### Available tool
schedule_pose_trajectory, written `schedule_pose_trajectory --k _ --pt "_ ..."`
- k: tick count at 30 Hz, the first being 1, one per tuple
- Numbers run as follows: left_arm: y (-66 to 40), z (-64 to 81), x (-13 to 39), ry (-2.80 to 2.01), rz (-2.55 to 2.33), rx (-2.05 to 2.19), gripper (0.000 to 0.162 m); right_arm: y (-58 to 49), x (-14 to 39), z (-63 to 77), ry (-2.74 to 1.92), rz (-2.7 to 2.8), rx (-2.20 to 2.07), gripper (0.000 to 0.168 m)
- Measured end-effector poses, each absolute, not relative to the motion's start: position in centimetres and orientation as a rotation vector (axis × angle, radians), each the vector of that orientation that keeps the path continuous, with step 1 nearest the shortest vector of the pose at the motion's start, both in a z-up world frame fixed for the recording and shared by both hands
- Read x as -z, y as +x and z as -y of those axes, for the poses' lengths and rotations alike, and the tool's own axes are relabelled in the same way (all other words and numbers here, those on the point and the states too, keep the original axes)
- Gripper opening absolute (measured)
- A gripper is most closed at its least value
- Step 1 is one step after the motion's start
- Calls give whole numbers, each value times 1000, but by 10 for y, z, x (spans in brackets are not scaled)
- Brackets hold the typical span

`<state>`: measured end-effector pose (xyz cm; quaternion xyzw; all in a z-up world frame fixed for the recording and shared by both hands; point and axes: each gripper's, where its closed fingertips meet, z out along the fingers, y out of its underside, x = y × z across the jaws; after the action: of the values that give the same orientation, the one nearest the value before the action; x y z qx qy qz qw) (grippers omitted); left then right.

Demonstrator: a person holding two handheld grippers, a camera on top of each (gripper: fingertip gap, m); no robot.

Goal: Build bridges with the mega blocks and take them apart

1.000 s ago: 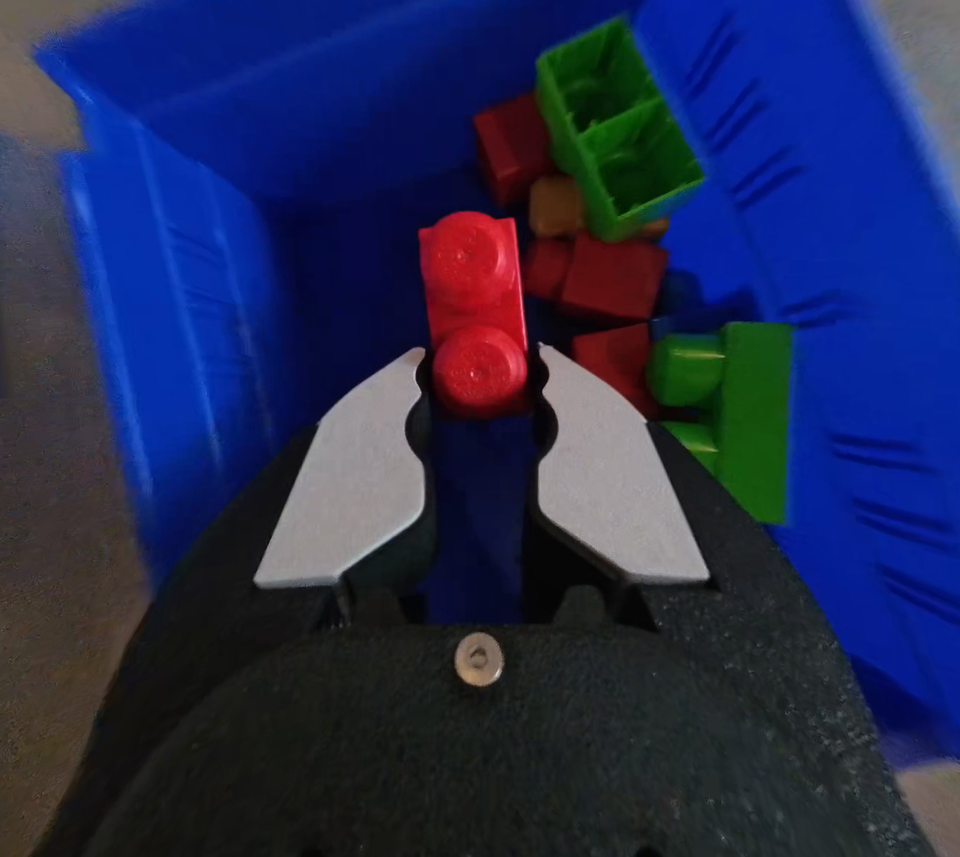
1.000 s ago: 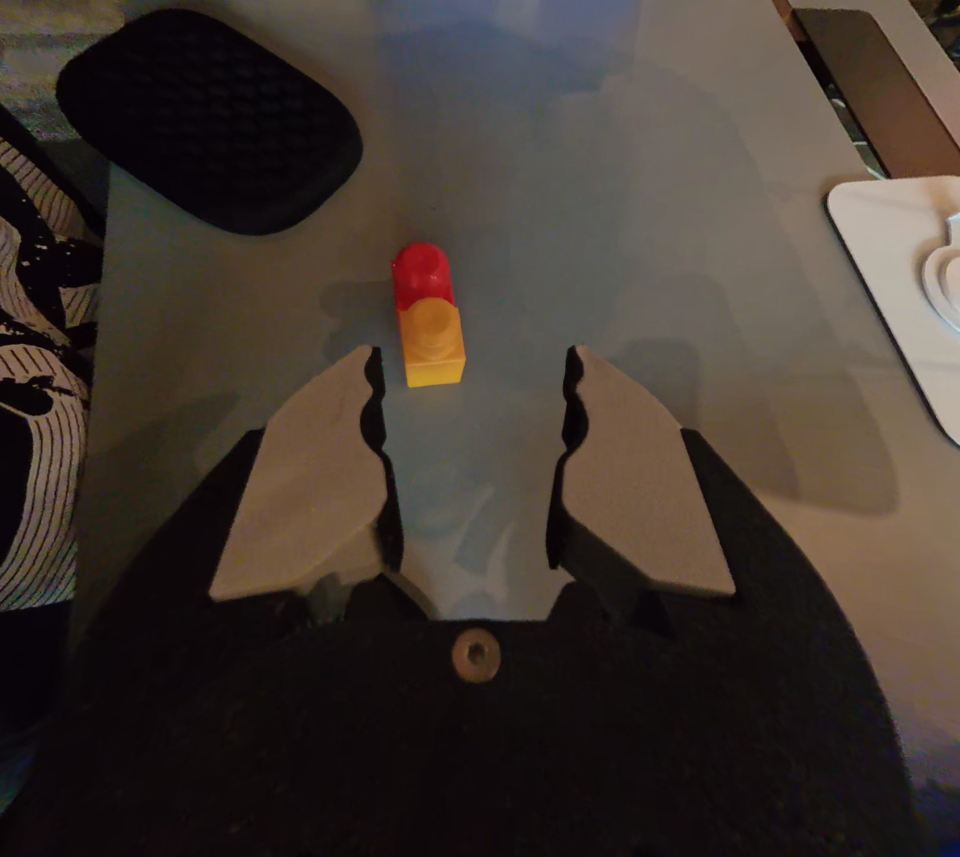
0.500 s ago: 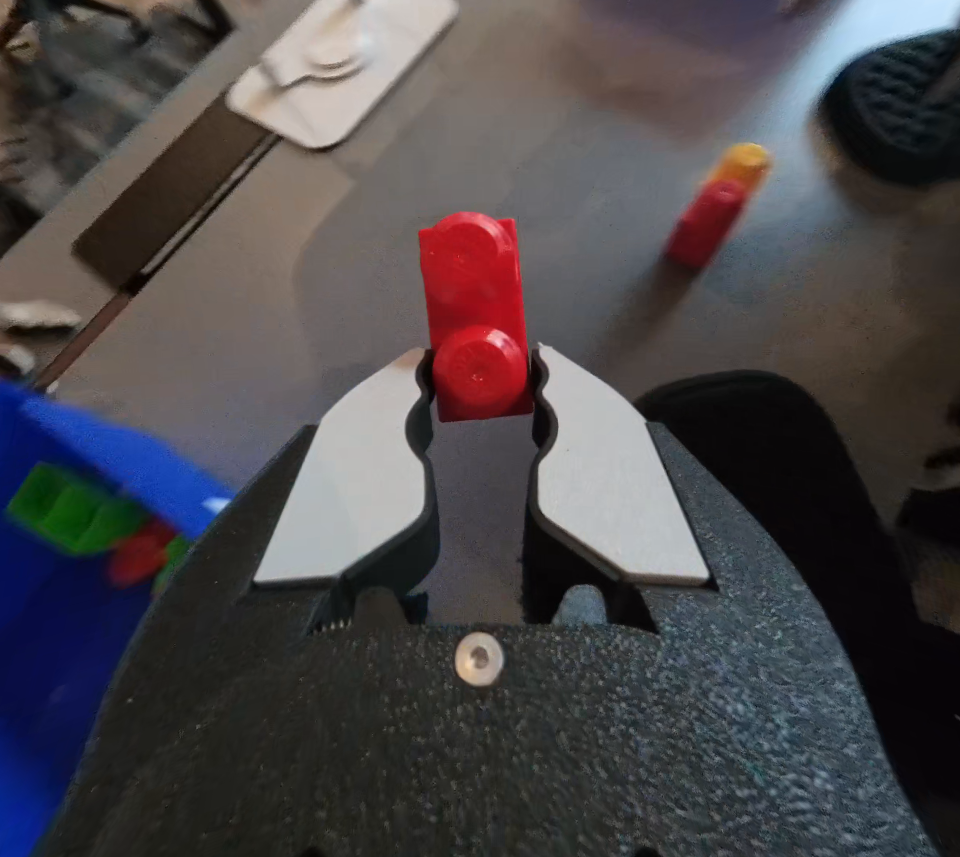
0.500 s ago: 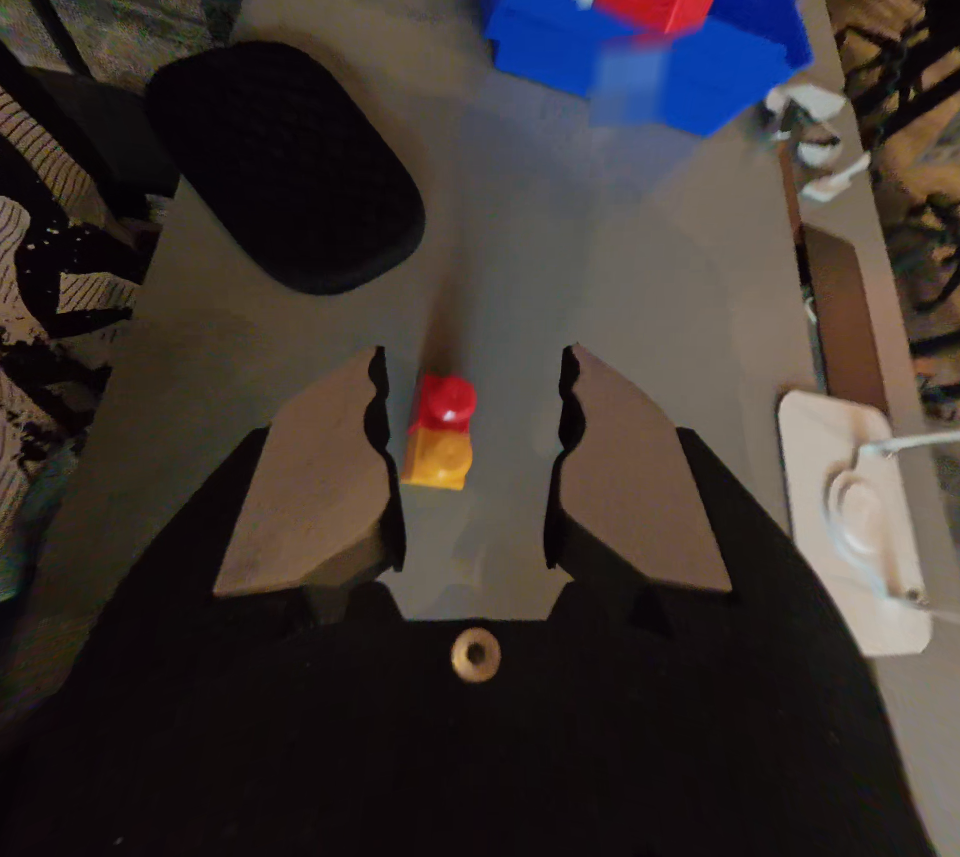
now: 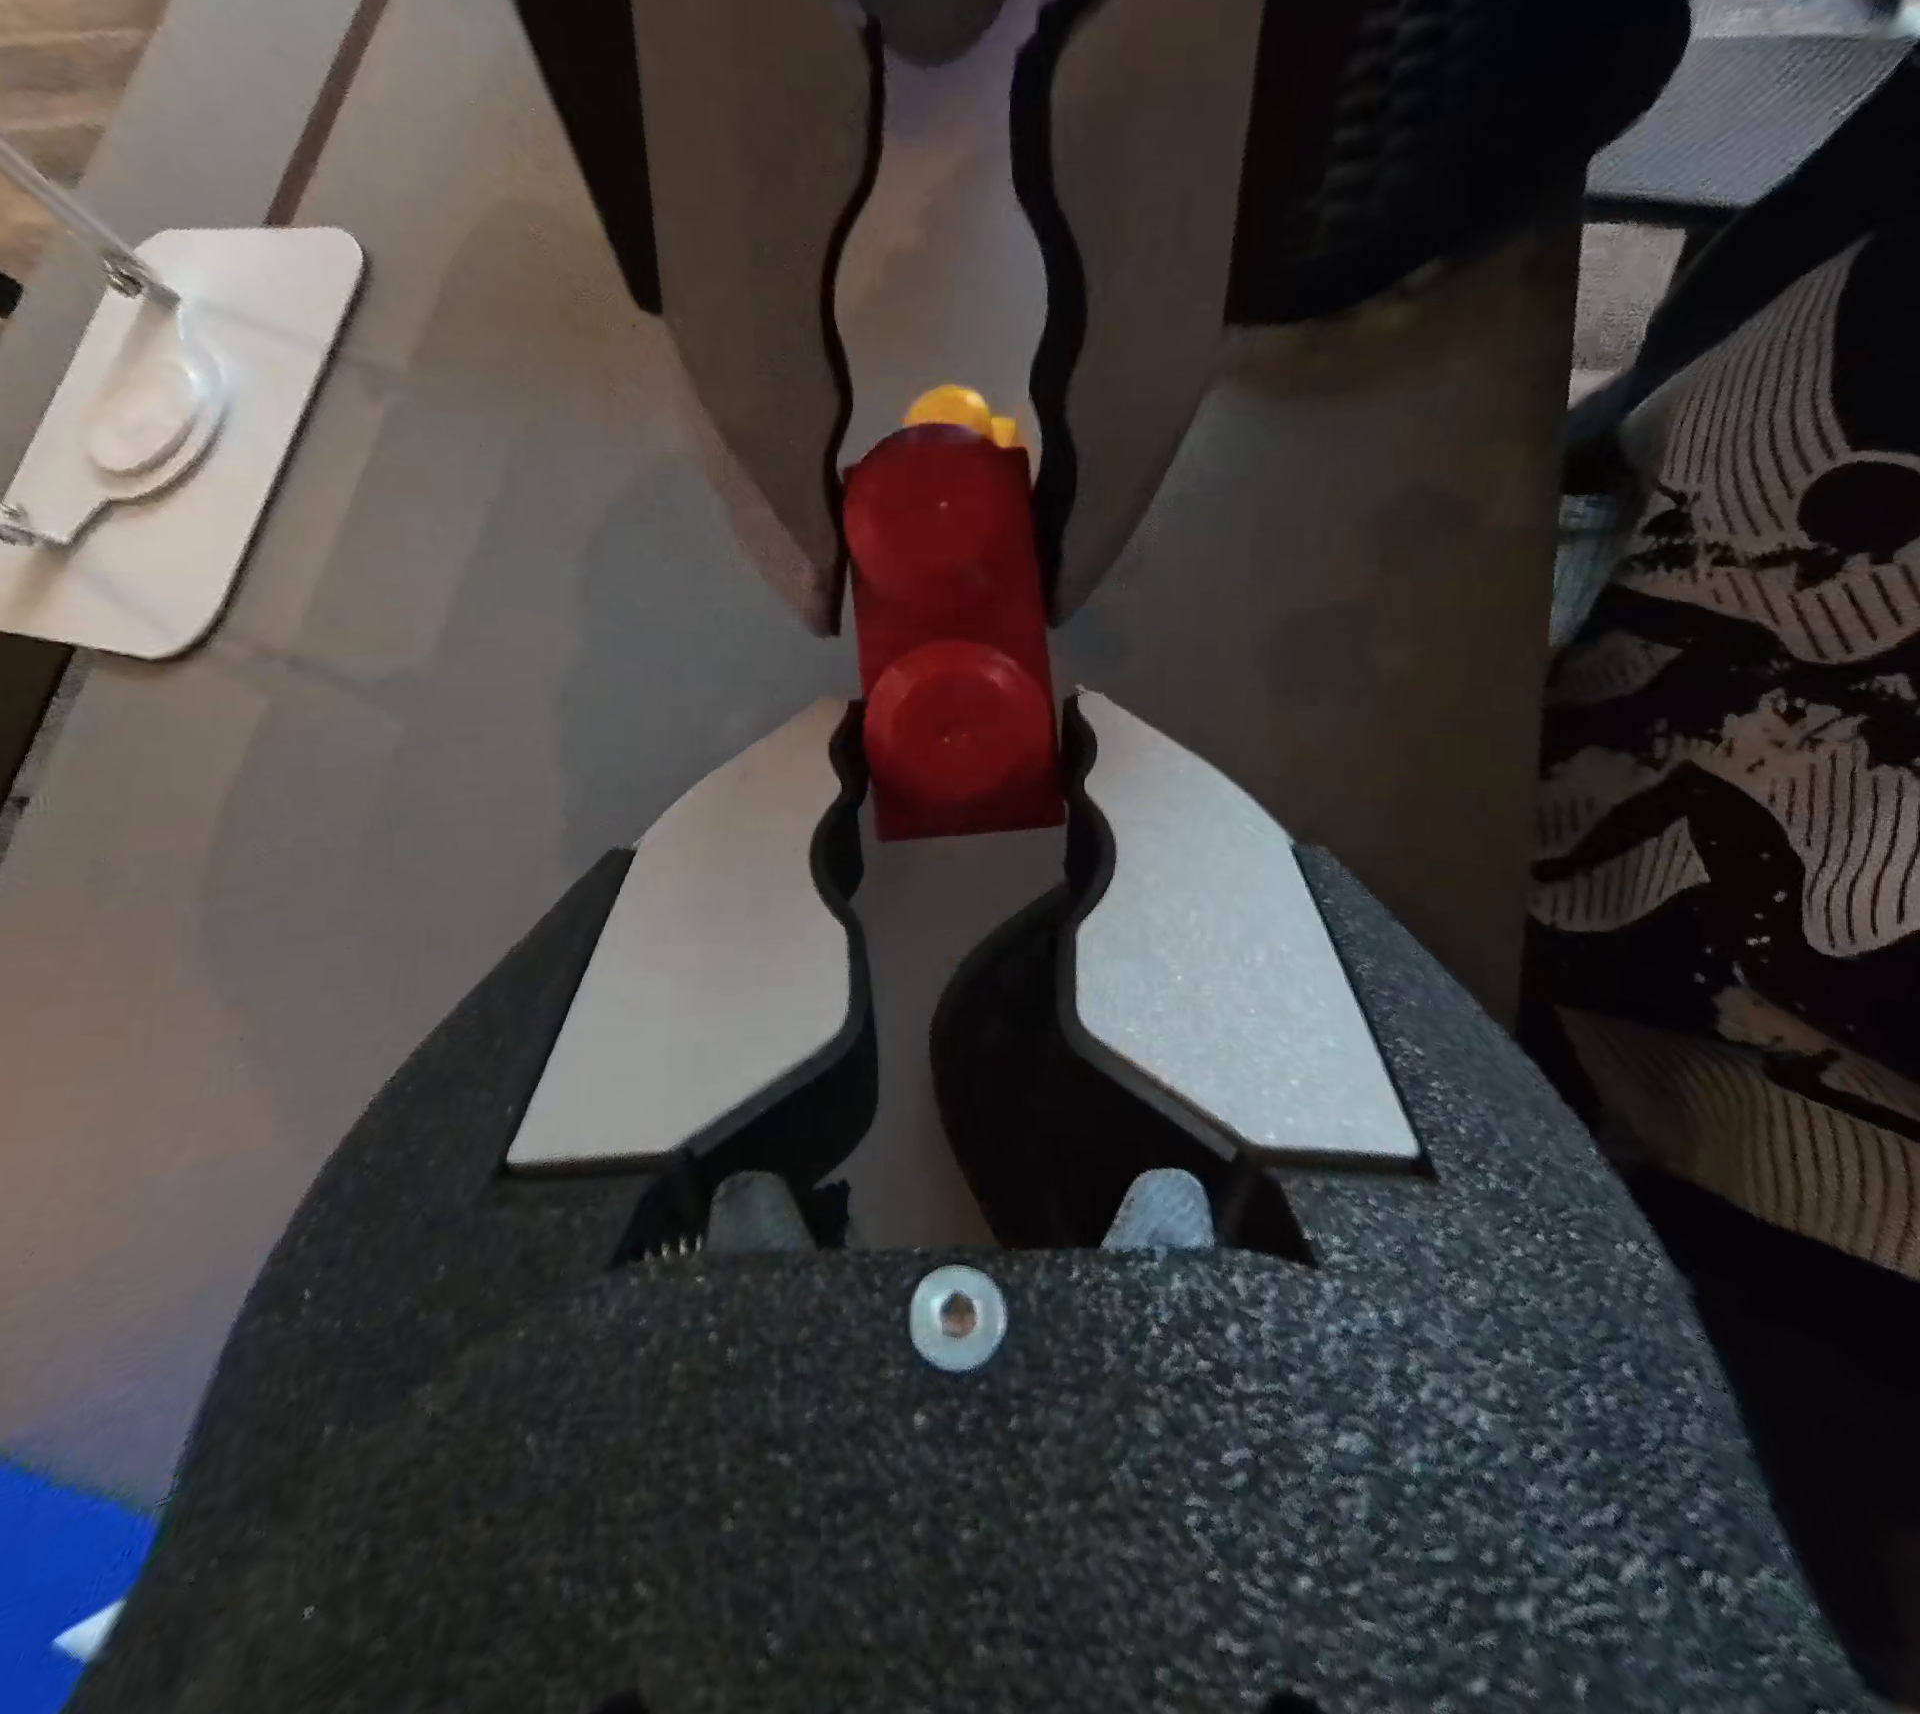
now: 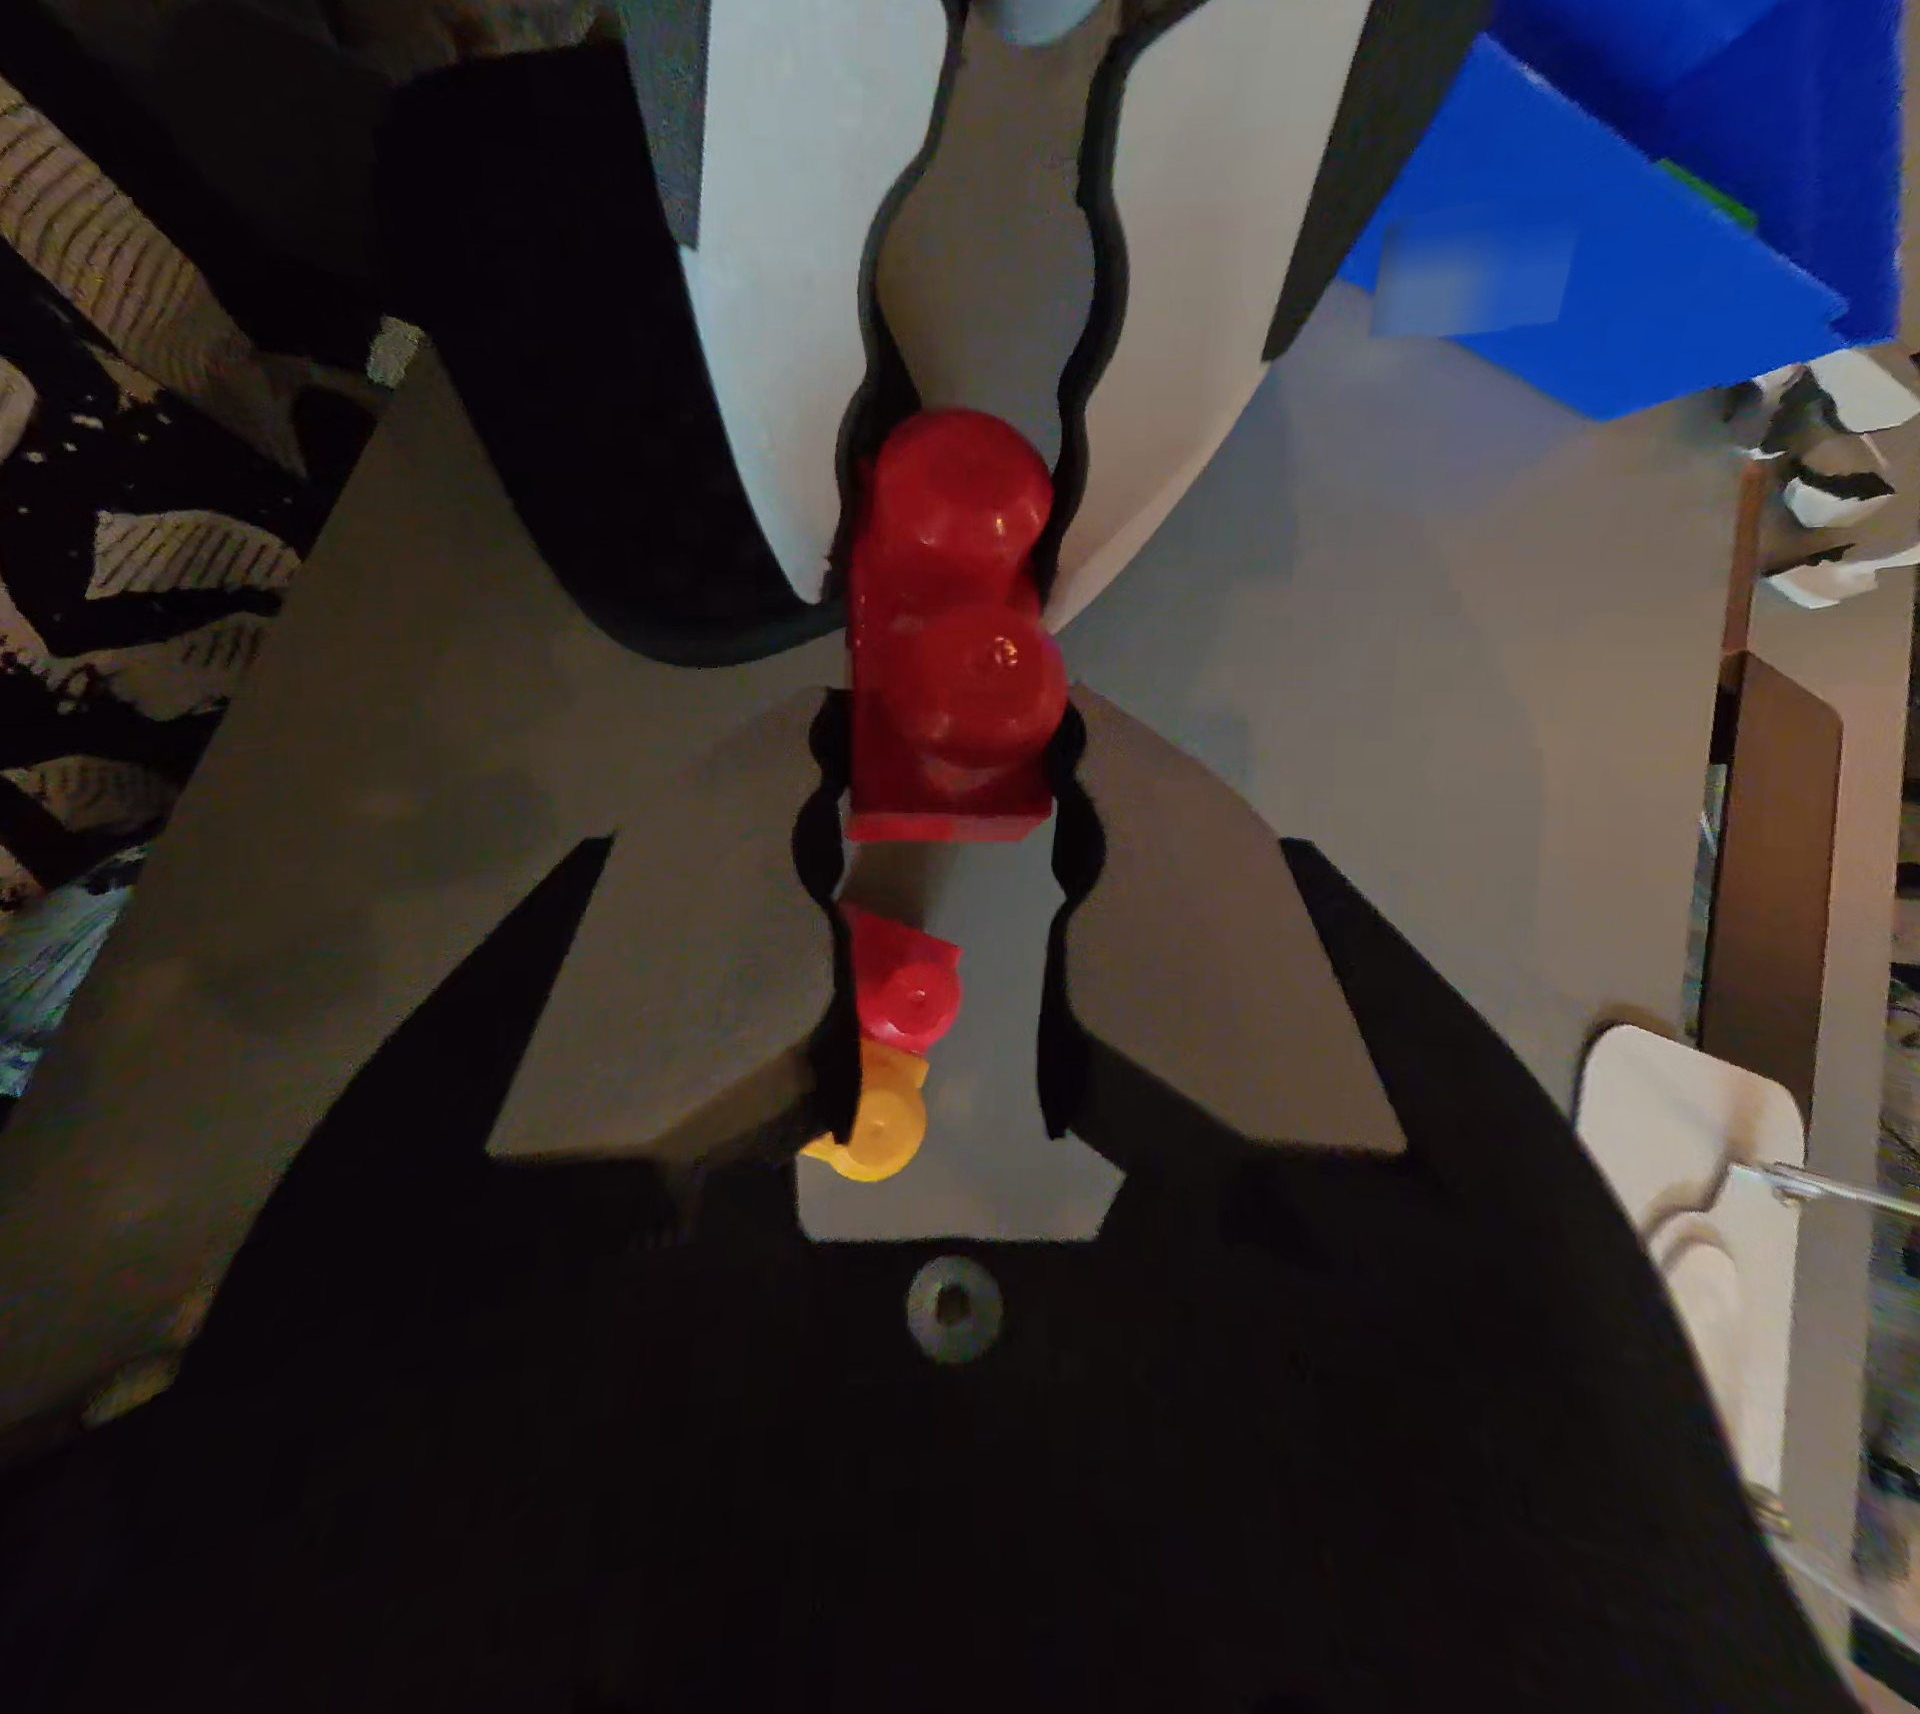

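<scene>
In the left wrist view the left gripper (image 5: 956, 729) fills the lower half of the frame, its two fingers clamped on the near stud end of a red two-stud block (image 5: 951, 656) at frame centre. The right gripper (image 5: 940, 615) reaches in from the top of the frame, tip to tip with the left one, its fingertips on either side of the block's far end; whether they press on it or only flank it cannot be told. Just past the red block, a bit of an orange block (image 5: 951, 412) peeks out between the right gripper's fingers.

In the right wrist view the right gripper (image 6: 951, 729) has the same red two-stud block (image 6: 951, 656) between its fingertips, raised above the grey table (image 6: 1403, 625). Lower in the gap between its fingers, down on the table, stand a small red block (image 6: 904, 989) and the orange block (image 6: 878, 1119), touching in a row.

On the table a white plate-like mount (image 5: 156, 438) lies at the left edge of the left view. A blue bin (image 6: 1683, 137) sits in the upper right of the right view. A black-and-white patterned fabric (image 5: 1745, 729) shows at the right edge of the left view.
</scene>
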<state>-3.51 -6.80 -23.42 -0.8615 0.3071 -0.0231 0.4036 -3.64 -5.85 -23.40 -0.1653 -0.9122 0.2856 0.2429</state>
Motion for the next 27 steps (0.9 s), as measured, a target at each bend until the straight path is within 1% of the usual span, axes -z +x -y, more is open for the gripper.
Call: schedule_pose_trajectory --k 1,3,6,10,13,16,21,23,25,27 --pt "-35 66 230 -2133 -746 62 37 -35 231 58 -469 2477 -820 36" --pt "-34 62 221 -2015 -669 74 48 -35 218 57 -518 2403 -964 36" --pt "-29 60 205 -1821 -567 140 48 -31 198 56 -539 2311 -1183 36" --pt "-22 63 193 -1703 -504 233 47 -24 195 54 -545 2316 -1262 36" --pt "-19 64 193 -1699 -511 259 45 -20 200 54 -529 2351 -1229 36" --pt "-17 64 197 -1719 -521 265 37 -17 202 56 -517 2364 -1224 36" --pt "-13 62 205 -1757 -533 257 36 -12 215 52 -557 2483 -1092 36" --pt "-11 59 214 -1790 -547 220 36 -9 221 48 -584 2577 -957 53" --pt "-7 56 218 -1790 -561 221 36 -5 225 45 -597 2666 -773 55" --pt "-3 54 222 -1790 -567 233 36 -3 226 46 -587 2726 -624 55"
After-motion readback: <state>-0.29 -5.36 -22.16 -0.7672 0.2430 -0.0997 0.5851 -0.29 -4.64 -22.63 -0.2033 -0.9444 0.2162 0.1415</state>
